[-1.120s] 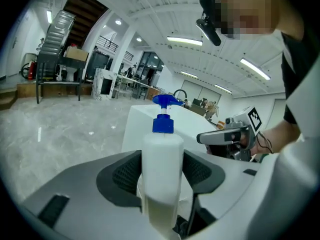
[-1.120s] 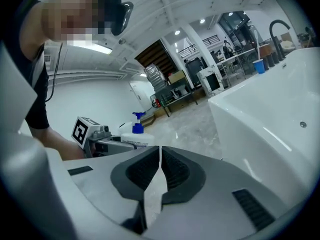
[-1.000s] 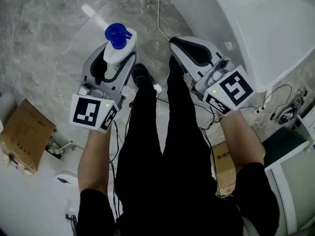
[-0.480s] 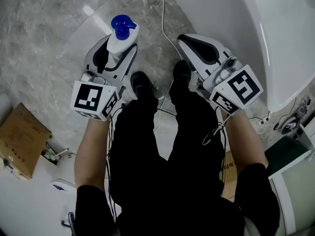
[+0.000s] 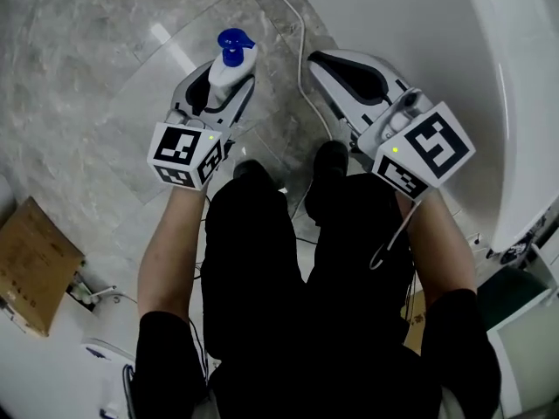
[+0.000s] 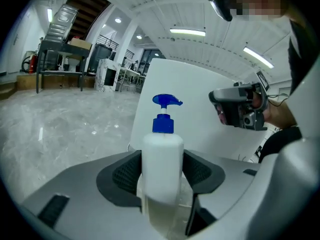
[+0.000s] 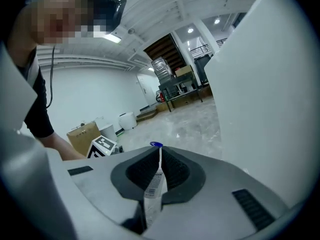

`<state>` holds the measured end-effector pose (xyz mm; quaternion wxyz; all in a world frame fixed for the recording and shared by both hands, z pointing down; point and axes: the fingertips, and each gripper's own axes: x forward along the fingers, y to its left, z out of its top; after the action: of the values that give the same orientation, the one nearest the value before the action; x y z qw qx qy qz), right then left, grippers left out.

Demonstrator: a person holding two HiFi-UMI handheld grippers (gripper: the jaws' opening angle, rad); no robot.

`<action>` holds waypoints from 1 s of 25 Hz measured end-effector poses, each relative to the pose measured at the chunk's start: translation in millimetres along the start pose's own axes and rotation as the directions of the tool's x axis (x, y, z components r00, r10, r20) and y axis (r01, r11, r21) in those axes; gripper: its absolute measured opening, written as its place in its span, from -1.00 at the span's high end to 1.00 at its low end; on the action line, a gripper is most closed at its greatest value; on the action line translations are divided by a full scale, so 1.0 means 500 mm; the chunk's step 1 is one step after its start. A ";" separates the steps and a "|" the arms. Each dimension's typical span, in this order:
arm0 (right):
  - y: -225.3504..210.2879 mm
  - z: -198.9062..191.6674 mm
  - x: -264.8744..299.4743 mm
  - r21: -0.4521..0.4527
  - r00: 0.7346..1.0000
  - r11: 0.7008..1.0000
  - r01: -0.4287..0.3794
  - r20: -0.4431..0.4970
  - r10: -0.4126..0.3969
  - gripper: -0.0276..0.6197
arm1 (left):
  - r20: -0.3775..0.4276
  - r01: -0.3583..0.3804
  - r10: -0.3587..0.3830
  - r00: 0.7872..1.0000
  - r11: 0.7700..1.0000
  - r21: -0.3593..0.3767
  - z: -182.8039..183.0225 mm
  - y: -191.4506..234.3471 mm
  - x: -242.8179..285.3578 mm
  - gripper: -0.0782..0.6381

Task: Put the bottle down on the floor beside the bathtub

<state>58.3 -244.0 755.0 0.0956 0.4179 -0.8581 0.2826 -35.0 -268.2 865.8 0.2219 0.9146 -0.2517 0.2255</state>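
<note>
White pump bottle (image 5: 231, 57) stands upright in the left gripper (image 5: 229, 78), clamped at mid-body, probably so the base meets the marble floor (image 5: 87, 77) first. The right gripper (image 5: 327, 62), just beside the bathtub (image 5: 410, 16), is pinched on a thin labelled strip (image 7: 152, 186).

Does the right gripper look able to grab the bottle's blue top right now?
Probably not yet. The right gripper has shut jaws, and the bottle sits clamped in the left gripper beside it. Nothing stands between them, so opening first should help.
</note>
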 end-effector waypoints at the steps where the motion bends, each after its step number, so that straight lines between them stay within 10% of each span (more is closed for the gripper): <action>1: -0.008 -0.009 0.018 -0.003 1.000 1.000 -0.011 -0.007 0.011 0.82 | -0.006 -0.002 0.002 1.000 1.000 0.008 -0.017 0.012 0.016 0.06; 25: -0.047 -0.054 0.129 -0.202 0.989 0.974 -0.100 -0.126 0.075 0.82 | -0.103 0.079 -0.067 0.992 0.990 0.118 -0.231 0.177 0.281 0.06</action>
<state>33.5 -282.9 812.6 0.1763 0.3501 -0.8934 0.2194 -11.1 -327.4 1058.0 0.1858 0.9228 -0.1926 0.2771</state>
